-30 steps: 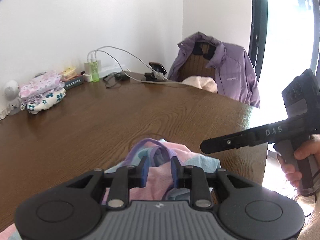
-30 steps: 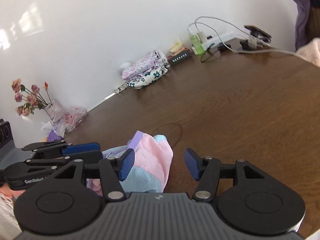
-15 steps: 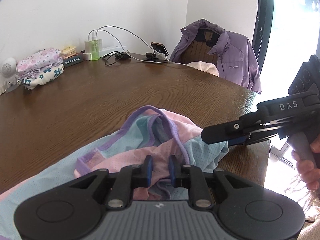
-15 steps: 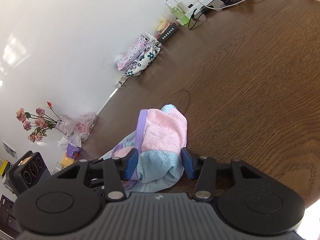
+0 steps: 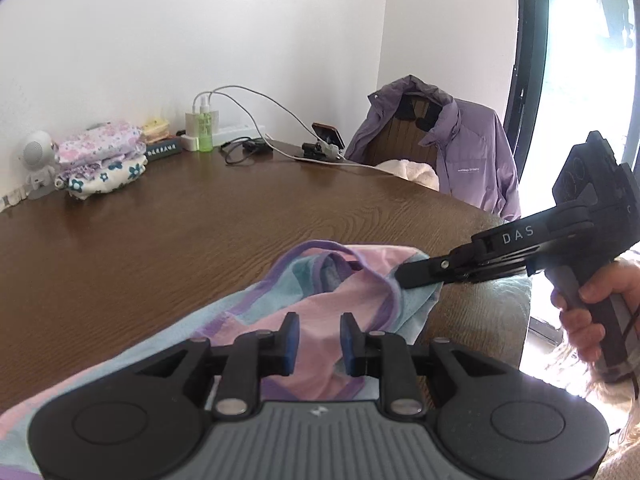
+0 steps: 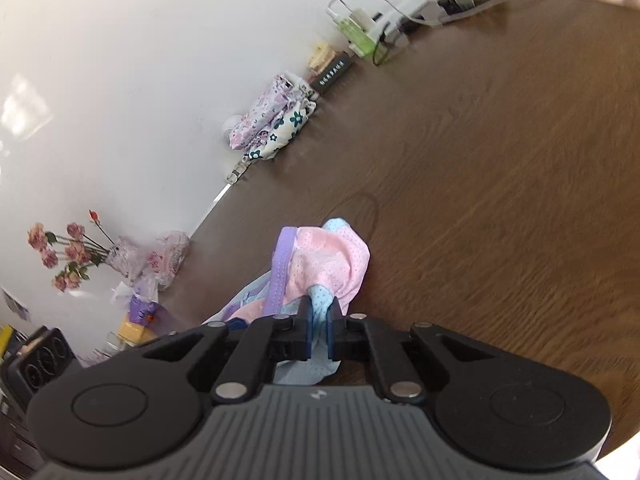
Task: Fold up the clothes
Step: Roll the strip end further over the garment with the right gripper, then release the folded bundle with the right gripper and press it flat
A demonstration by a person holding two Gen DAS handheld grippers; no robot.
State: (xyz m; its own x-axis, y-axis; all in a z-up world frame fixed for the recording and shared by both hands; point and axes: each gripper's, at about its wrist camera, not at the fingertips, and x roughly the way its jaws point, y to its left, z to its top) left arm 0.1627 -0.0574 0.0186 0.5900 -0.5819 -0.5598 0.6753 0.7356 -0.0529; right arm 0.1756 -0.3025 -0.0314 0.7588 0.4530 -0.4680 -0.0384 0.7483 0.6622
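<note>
Spanning most of both views, we see the dark wooden table (image 5: 168,216), with a purple jacket (image 5: 476,152) draped over a chair at its far edge. On the near part of the table lies the pink, blue and purple garment (image 5: 320,304), partly bunched; in the left wrist view its long axis runs from the lower left toward the upper right, its purple-trimmed opening facing the far side of the table. Our right gripper (image 6: 319,326) has its blue pads clamped on a blue fold at the garment's right end. Our left gripper (image 5: 319,338) hovers above the pink panel with its jaws parted, nothing between them. Against the wall we note a stack of folded floral clothes (image 5: 102,162) and a green bottle (image 5: 205,136).
</note>
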